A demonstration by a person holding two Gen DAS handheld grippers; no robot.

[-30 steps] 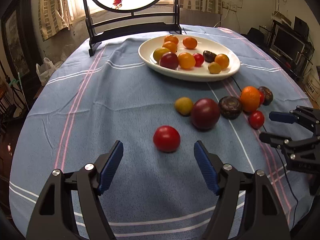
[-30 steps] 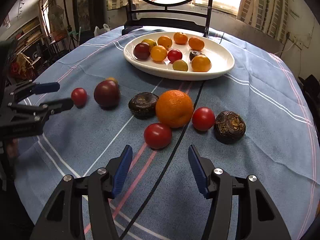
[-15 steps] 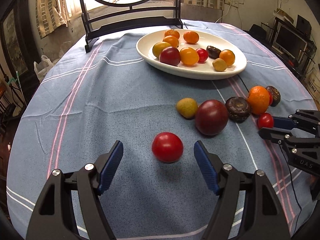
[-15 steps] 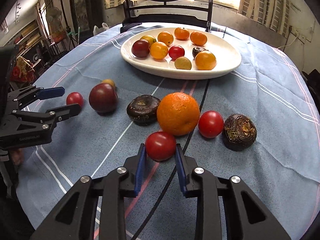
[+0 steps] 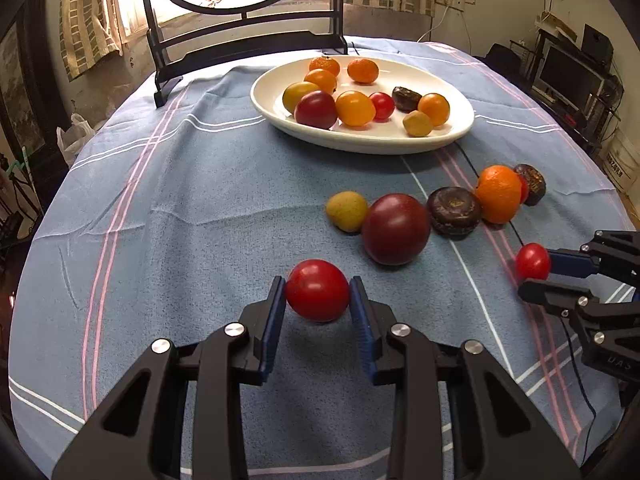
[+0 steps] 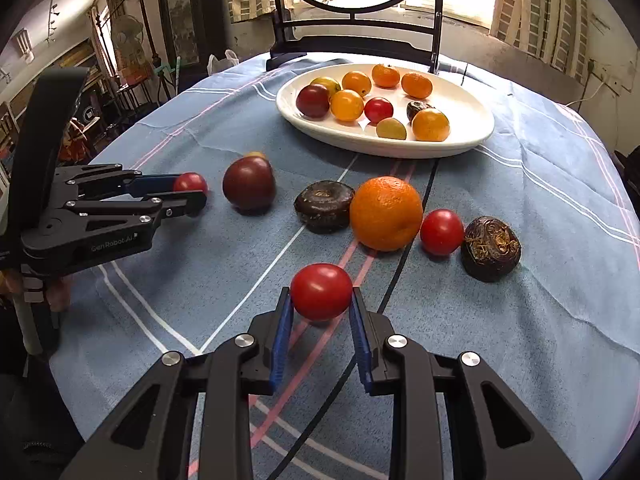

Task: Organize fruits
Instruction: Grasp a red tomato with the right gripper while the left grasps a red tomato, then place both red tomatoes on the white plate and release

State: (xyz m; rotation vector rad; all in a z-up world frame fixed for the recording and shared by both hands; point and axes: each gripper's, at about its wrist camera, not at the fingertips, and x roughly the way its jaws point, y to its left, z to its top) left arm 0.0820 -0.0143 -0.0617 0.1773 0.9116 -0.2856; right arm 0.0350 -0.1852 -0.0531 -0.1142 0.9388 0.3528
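Left wrist view takes in a round table under a blue striped cloth (image 5: 180,208), and toward its far side a white oval plate (image 5: 460,136) already holding about ten small fruits, orange, red, yellow and dark. I'd guess the plate is where every fruit is meant to end up. Loose on the cloth sit an orange (image 6: 386,213), a dark red plum (image 5: 396,229), two brown wrinkled fruits, a yellow one and a red tomato (image 6: 441,232), bunched near the plate. The left gripper (image 5: 318,300) is closing on a red tomato at the near edge (image 5: 317,295), pads pressing both sides. The right gripper (image 6: 320,304) is clamped on another red tomato (image 6: 321,291). Each pinches across the middle, probably so the round skin won't slip on lifting.
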